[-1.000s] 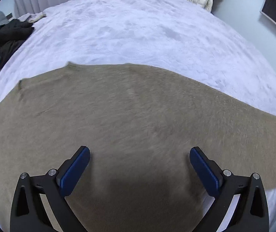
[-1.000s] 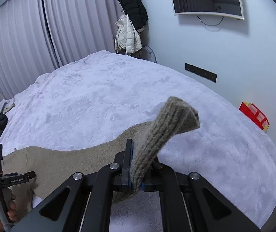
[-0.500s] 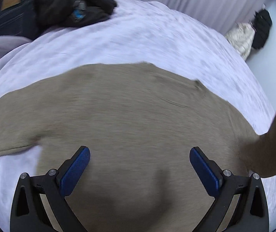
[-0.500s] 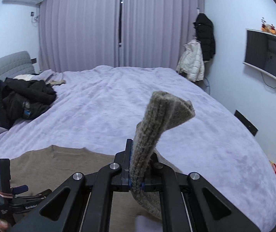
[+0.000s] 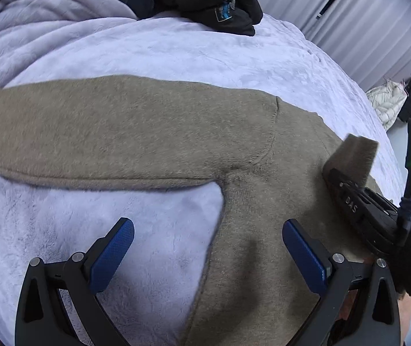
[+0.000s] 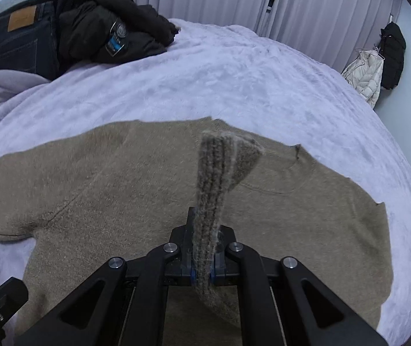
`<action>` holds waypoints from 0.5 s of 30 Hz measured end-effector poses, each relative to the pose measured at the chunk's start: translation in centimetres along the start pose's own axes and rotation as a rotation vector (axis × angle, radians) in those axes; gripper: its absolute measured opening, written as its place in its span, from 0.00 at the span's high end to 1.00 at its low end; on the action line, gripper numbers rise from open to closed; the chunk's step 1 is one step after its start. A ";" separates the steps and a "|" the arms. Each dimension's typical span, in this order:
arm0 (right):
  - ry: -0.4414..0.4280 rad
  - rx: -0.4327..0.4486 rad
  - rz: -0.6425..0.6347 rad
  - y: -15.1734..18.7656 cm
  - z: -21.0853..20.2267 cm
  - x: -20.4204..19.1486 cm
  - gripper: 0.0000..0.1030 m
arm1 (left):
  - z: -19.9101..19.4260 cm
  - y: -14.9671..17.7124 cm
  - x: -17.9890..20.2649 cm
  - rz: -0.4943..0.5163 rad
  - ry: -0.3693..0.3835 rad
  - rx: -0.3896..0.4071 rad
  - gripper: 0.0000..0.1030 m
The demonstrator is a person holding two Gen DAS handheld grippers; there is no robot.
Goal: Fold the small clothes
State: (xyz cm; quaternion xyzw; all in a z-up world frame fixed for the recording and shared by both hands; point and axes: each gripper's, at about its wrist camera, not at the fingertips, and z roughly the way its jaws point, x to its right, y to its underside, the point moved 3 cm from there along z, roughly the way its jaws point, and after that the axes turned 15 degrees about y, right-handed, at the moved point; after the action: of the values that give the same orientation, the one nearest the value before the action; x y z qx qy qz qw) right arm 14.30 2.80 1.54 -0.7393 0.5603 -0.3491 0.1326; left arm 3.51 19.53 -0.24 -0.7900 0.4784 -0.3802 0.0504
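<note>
A tan knit sweater (image 5: pixel 263 173) lies flat on the lilac bedspread (image 5: pixel 119 52), its left sleeve (image 5: pixel 90 132) stretched out to the left. My left gripper (image 5: pixel 208 255) is open and empty, low over the sweater's side edge below the armpit. My right gripper (image 6: pixel 202 268) is shut on the ribbed cuff (image 6: pixel 220 167) of the other sleeve, which it holds up over the sweater's chest (image 6: pixel 148 201). The right gripper and its cuff also show at the right of the left wrist view (image 5: pixel 352 161).
A pile of black jackets (image 6: pixel 113 28) and dark jeans (image 6: pixel 21 40) lies at the bed's far left. A bunched lilac blanket (image 5: pixel 47 23) lies beside it. Curtains (image 6: pixel 292 0) hang behind, and coats (image 6: pixel 378 66) hang at the right wall.
My right gripper has carried the cuff leftward, from beyond the sweater's edge to over its chest. My left gripper has swung left to the armpit and sleeve.
</note>
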 end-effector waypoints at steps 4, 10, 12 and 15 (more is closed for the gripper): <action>-0.040 0.022 0.012 -2.2 -1.4 -0.9 0.94 | -1.0 0.3 -0.2 -0.009 0.023 0.033 0.00; -0.154 -0.044 -0.054 -2.7 -0.9 -3.9 0.56 | -1.3 0.4 0.1 -0.002 0.015 0.038 0.00; -0.159 -0.033 -0.023 -2.5 -1.3 -2.9 0.27 | -1.7 0.5 0.3 -0.007 0.014 0.052 0.00; -0.243 0.006 0.058 -2.7 -3.1 0.9 0.26 | -2.2 0.3 1.5 0.005 0.009 0.072 0.00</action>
State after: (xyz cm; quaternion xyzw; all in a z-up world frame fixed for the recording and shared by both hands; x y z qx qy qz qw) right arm 14.34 3.47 5.77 -0.7591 0.5604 -0.2545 0.2118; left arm 2.24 18.80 2.08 -0.7846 0.4666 -0.4007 0.0776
